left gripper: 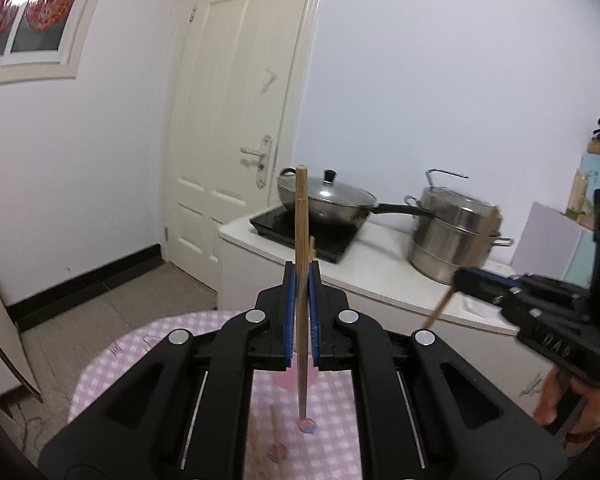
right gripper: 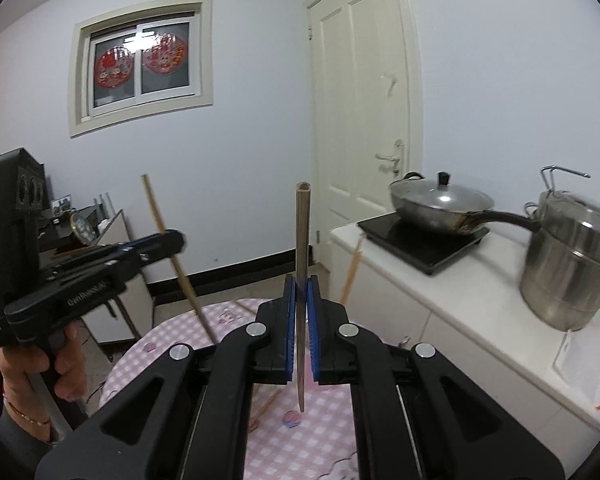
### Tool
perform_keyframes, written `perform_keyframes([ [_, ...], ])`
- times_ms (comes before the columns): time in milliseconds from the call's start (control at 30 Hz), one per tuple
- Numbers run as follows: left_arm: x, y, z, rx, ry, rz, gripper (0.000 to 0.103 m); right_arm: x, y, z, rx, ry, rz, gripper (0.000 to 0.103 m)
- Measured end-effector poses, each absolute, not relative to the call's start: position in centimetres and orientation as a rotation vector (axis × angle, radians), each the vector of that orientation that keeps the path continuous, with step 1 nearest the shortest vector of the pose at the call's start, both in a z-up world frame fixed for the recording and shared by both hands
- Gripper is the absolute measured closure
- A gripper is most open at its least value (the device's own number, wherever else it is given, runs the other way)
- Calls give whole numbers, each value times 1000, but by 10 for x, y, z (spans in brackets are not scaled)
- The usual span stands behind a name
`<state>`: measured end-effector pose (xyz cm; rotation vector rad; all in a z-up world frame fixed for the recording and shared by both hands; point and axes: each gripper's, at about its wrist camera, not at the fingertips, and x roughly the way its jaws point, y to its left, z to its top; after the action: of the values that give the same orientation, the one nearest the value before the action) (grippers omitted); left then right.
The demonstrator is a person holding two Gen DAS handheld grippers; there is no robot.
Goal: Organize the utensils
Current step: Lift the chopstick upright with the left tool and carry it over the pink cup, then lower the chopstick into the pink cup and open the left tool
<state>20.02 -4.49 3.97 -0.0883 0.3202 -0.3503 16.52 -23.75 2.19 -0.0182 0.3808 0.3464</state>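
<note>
Left wrist view: the left gripper (left gripper: pixel 302 312) has its jaws closed tight on a wooden chopstick (left gripper: pixel 301 240), which stands nearly upright between the blue pads, one end well above the jaws and the other hanging below them over the pink checked surface (left gripper: pixel 112 364). Off to the right of these jaws, the right gripper (left gripper: pixel 466 280) pinches a second chopstick (left gripper: pixel 456 280) that slants, blurred, across the front of the steel pot (left gripper: pixel 452 240).

Right wrist view: the right gripper (right gripper: pixel 301 312) is likewise clamped on its chopstick (right gripper: pixel 302 248), long axis upright, lower tip clear above the surface. The left gripper (right gripper: pixel 168 242) sits to the left with its stick tilted. No holder or tray shows in either view, so which hand is nearer the drop-off cannot be judged; each stick would go in lengthwise, lower end first.
</note>
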Motion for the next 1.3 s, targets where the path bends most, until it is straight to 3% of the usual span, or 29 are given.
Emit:
perform_keyframes([
  [667, 286, -33, 44, -225, 174, -257, 97, 246, -255, 13, 1, 259, 263, 99],
  [1300, 333, -56, -26, -200, 367, -389, 96, 273, -253, -44, 22, 403, 319, 99],
])
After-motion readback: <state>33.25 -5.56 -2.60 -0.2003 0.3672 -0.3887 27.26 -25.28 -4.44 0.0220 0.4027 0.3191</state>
